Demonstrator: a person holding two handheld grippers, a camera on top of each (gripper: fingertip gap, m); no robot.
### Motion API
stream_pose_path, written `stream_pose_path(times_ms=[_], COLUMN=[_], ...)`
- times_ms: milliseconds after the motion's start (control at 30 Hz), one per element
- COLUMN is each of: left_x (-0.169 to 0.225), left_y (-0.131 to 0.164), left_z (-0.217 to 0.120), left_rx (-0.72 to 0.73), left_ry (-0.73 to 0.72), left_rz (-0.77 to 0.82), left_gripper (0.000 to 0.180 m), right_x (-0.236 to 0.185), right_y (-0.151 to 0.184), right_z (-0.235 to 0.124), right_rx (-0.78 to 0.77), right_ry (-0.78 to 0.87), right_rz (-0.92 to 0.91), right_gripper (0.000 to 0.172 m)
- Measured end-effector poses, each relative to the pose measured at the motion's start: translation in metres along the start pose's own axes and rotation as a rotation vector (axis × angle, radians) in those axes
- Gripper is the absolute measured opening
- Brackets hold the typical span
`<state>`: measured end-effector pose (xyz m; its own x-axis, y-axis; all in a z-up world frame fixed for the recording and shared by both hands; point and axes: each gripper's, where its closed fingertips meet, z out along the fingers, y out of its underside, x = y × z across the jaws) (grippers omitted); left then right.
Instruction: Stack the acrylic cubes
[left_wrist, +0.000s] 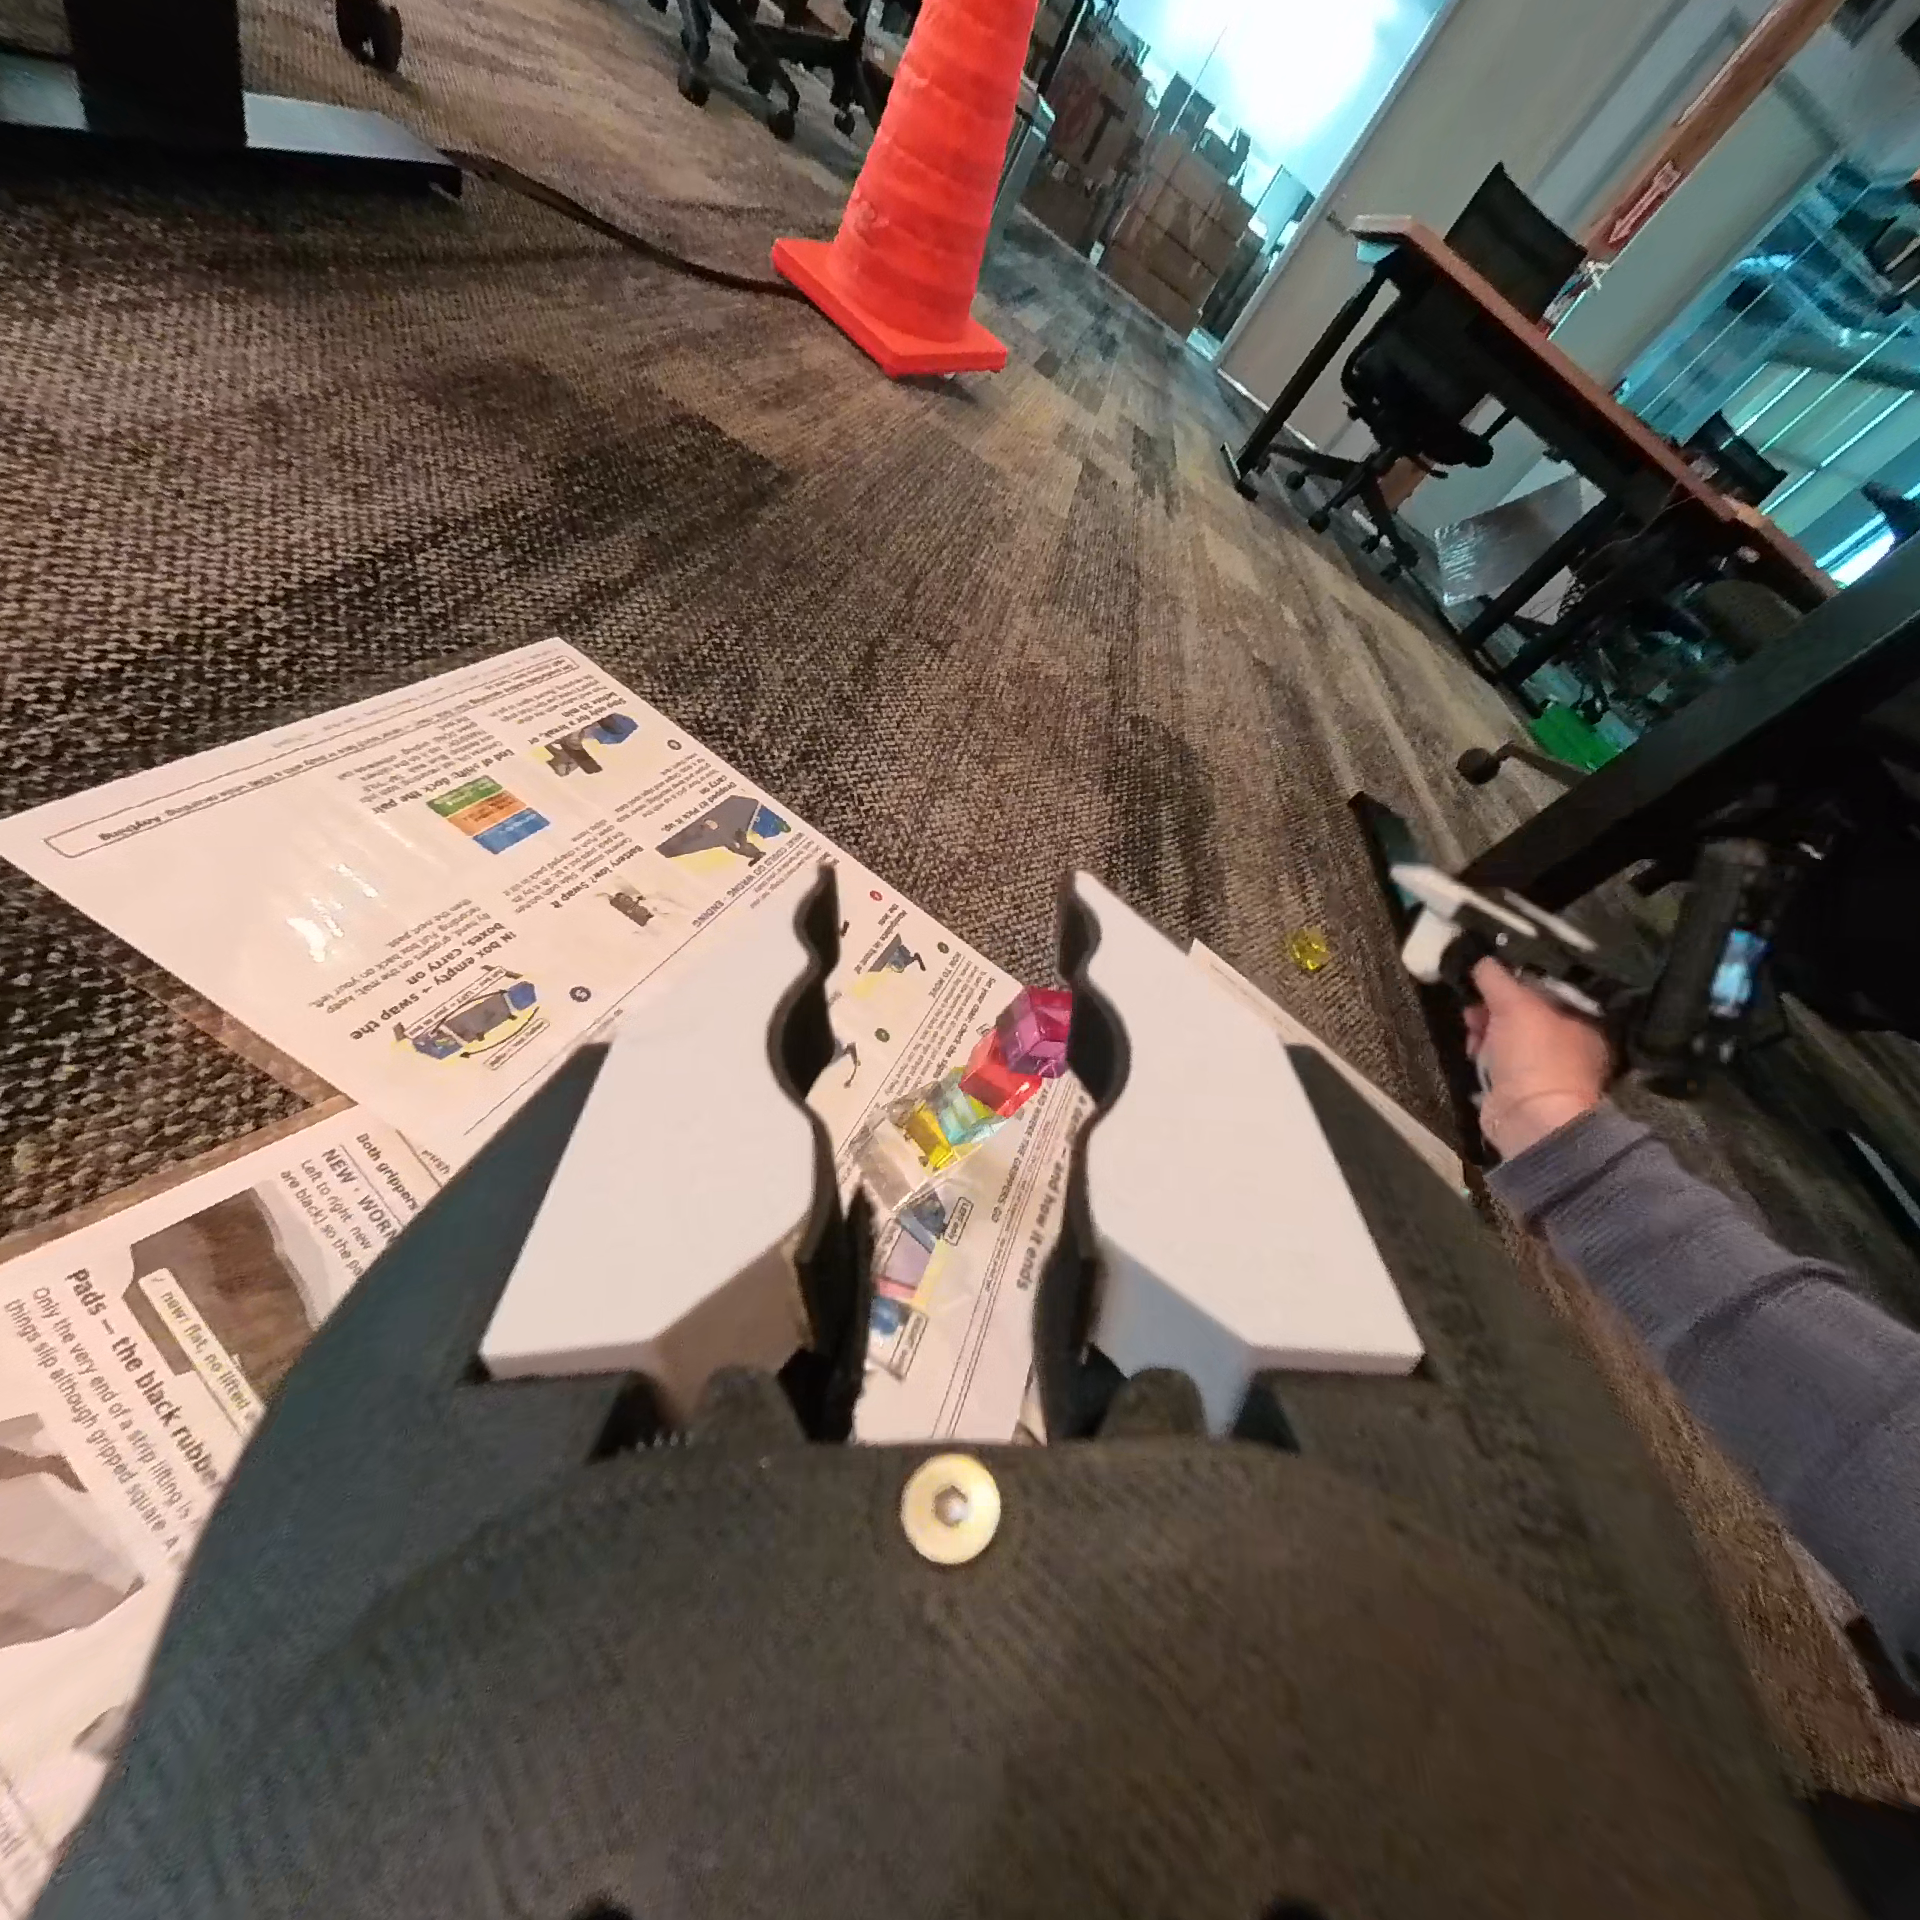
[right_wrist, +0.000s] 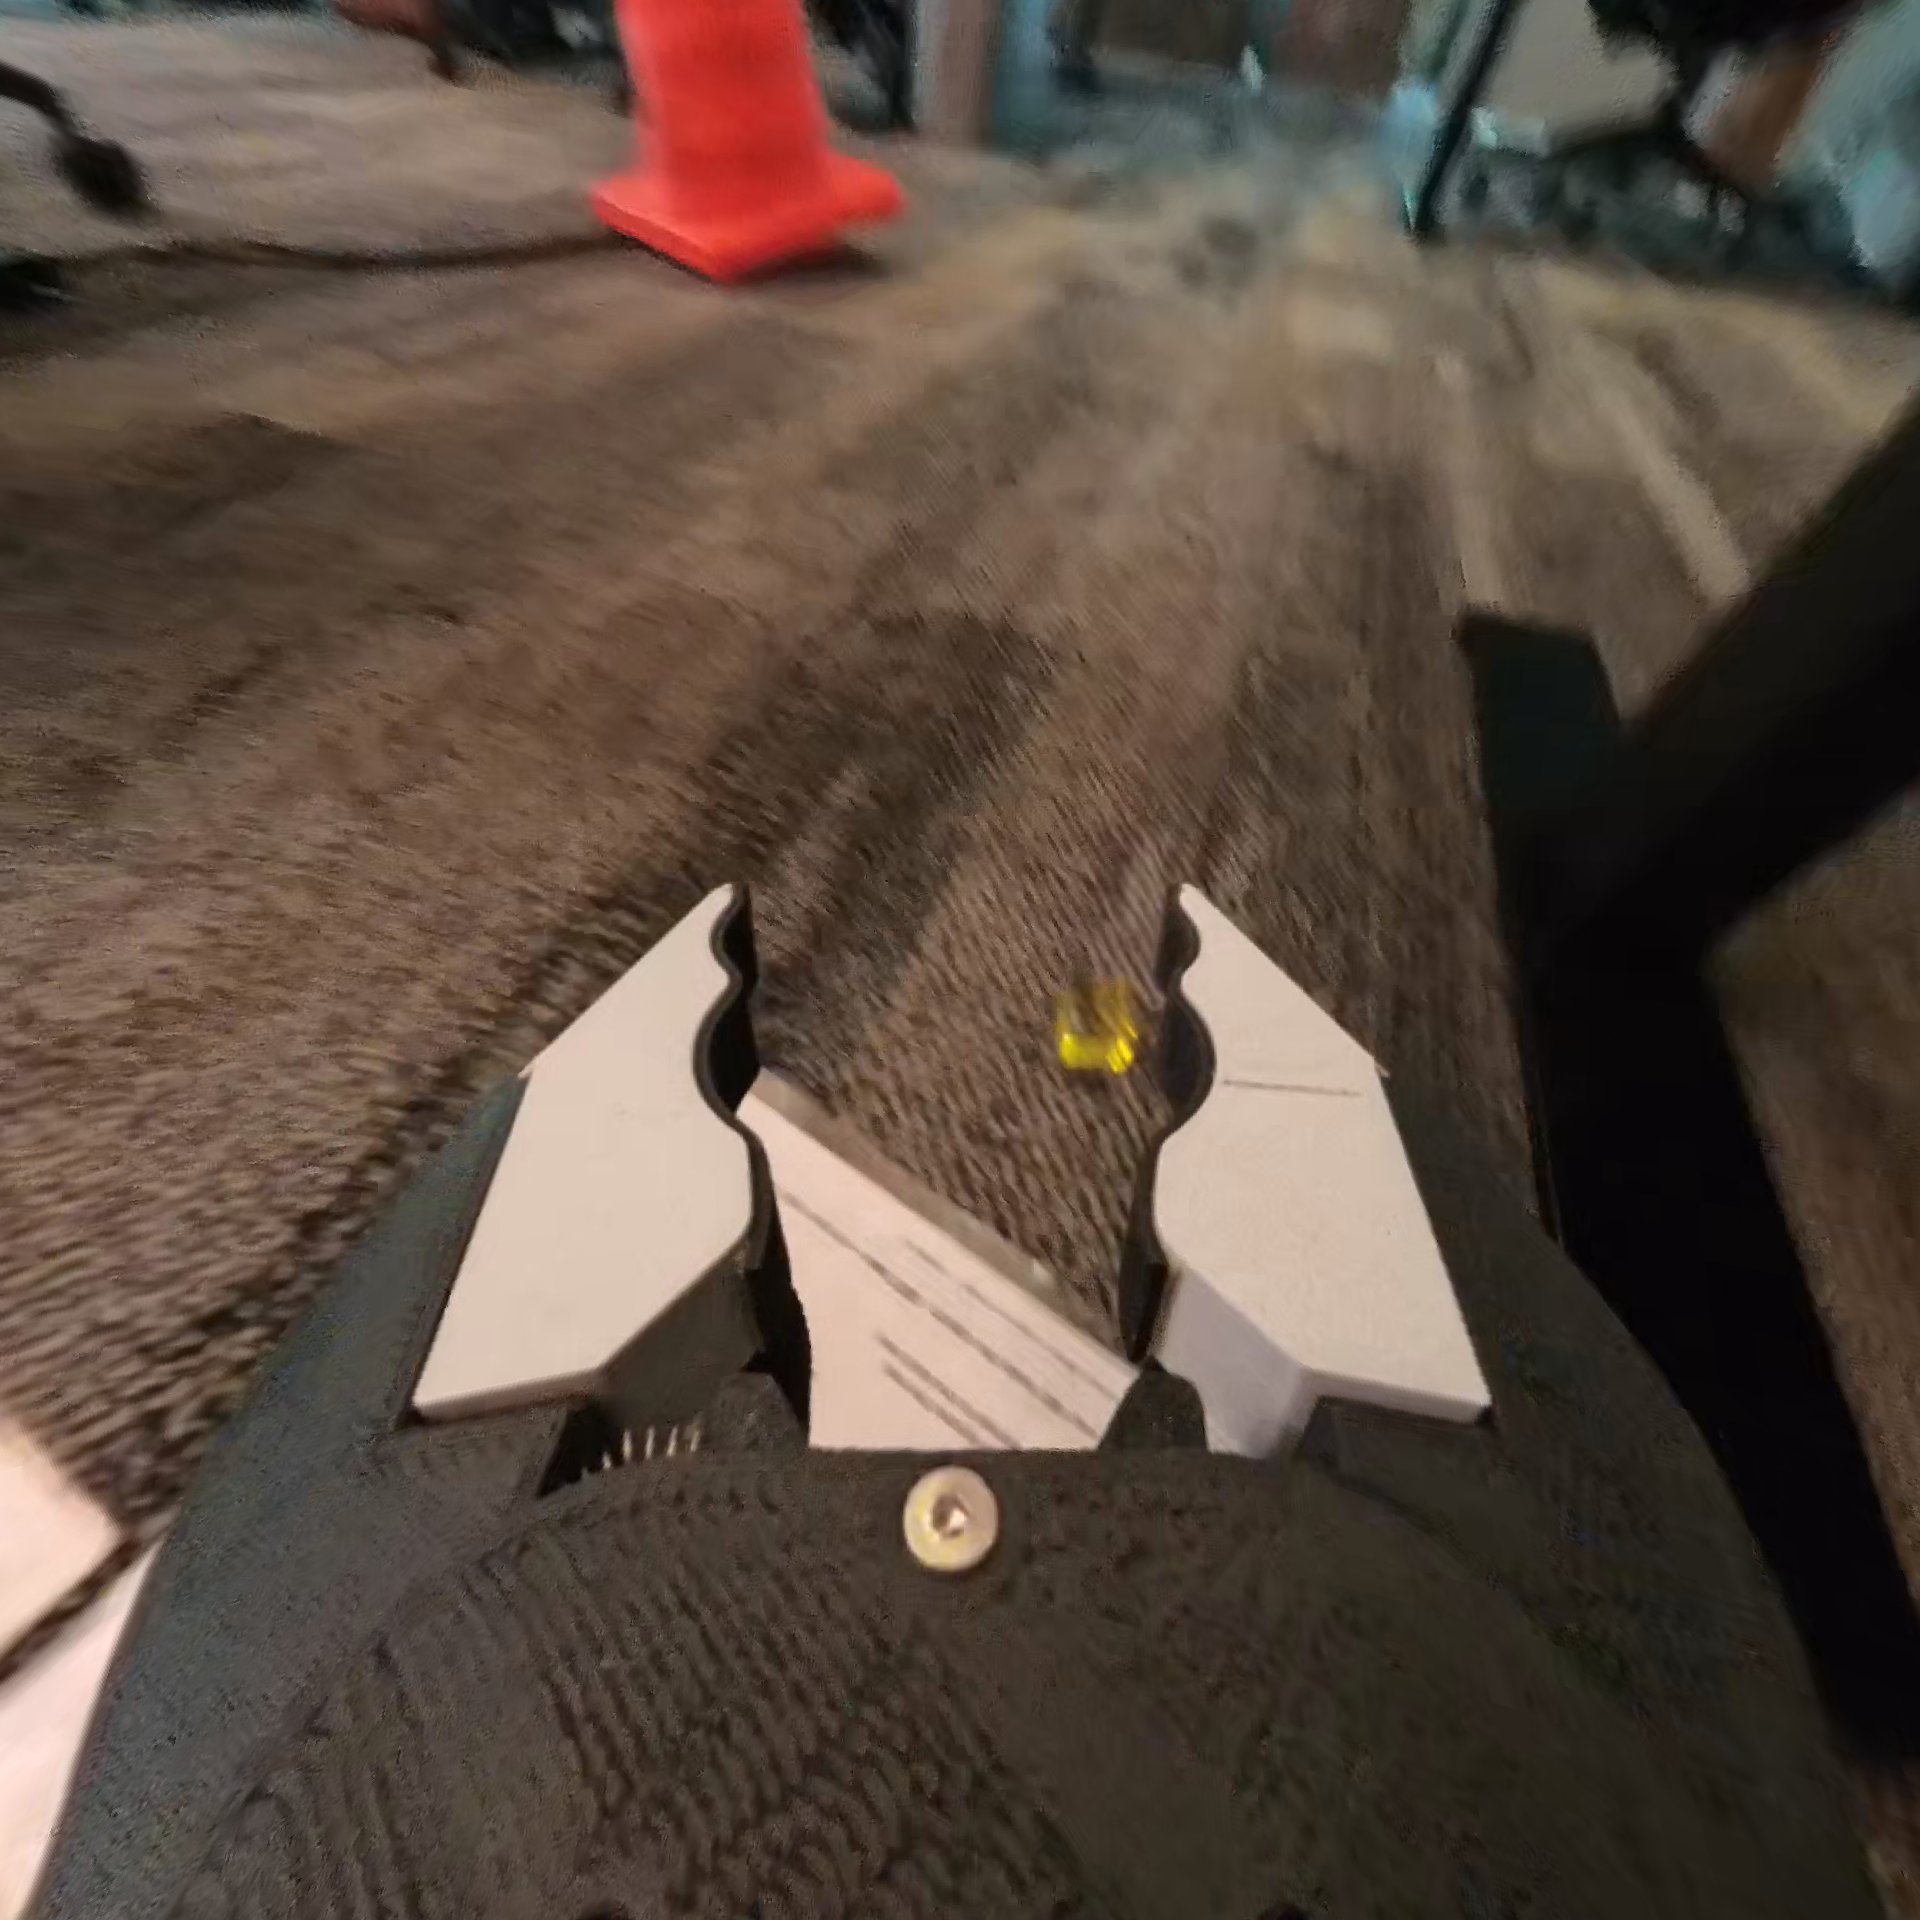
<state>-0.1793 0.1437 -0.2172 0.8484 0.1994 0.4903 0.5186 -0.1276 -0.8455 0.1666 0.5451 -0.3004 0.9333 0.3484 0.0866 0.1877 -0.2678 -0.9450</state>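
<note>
Our left gripper jaws hang spread over stacked translucent cubes on a printed sheet; our right gripper jaws gape above a yellow cube on the carpet.

Small translucent yellow plastic cube on grey-brown carpet, alone. Heap of translucent coloured plastic cubes on printed sheet; magenta cube topmost.

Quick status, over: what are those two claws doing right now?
Left claw open over stacked coloured cubes on printed sheet. Right claw open, empty, yellow cube on carpet between fingers.
</note>
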Motion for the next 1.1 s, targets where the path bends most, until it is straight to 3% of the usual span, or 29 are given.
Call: stream_pose_path(times_ms=[167,367,433,533,700,800,900,1100], left_x=[0.004,-0.007,-0.011,-0.017,-0.018,-0.015,-0.014,-0.005], left_y=[-0.004,0.007,0.014,0.019,0.012,0.011,0.006,-0.005], left_z=[0.003,0.011,0.014,0.015,0.012,0.012,0.009,-0.006], left_rx=[0.024,-0.014,-0.046,-0.072,-0.053,-0.050,-0.036,0.030], left_ry=[0.008,-0.039,-0.050,-0.079,-0.077,-0.072,-0.072,-0.031], left_rz=[0.006,0.044,0.053,0.096,0.089,0.104,0.128,0.086], left_gripper=[0.041,0.040,0.040,0.041,0.041,0.041,0.040,0.040], right_x=[0.041,0.027,0.028,0.041,0.043,0.024,-0.023,-0.159], right_y=[0.075,0.117,0.122,0.116,0.119,0.106,0.083,0.000], right_z=[0.039,0.093,0.105,0.115,0.116,0.104,0.073,-0.060], right_rx=[-0.213,-0.459,-0.466,-0.455,-0.505,-0.469,-0.402,-0.317], right_ry=[-0.045,-0.106,-0.071,0.002,-0.047,-0.146,-0.338,-0.785], right_rz=[0.236,0.008,0.007,0.036,0.027,-0.002,-0.031,-0.088], right_gripper=[0.066,0.069,0.069,0.040,0.026,0.026,0.026,0.026])
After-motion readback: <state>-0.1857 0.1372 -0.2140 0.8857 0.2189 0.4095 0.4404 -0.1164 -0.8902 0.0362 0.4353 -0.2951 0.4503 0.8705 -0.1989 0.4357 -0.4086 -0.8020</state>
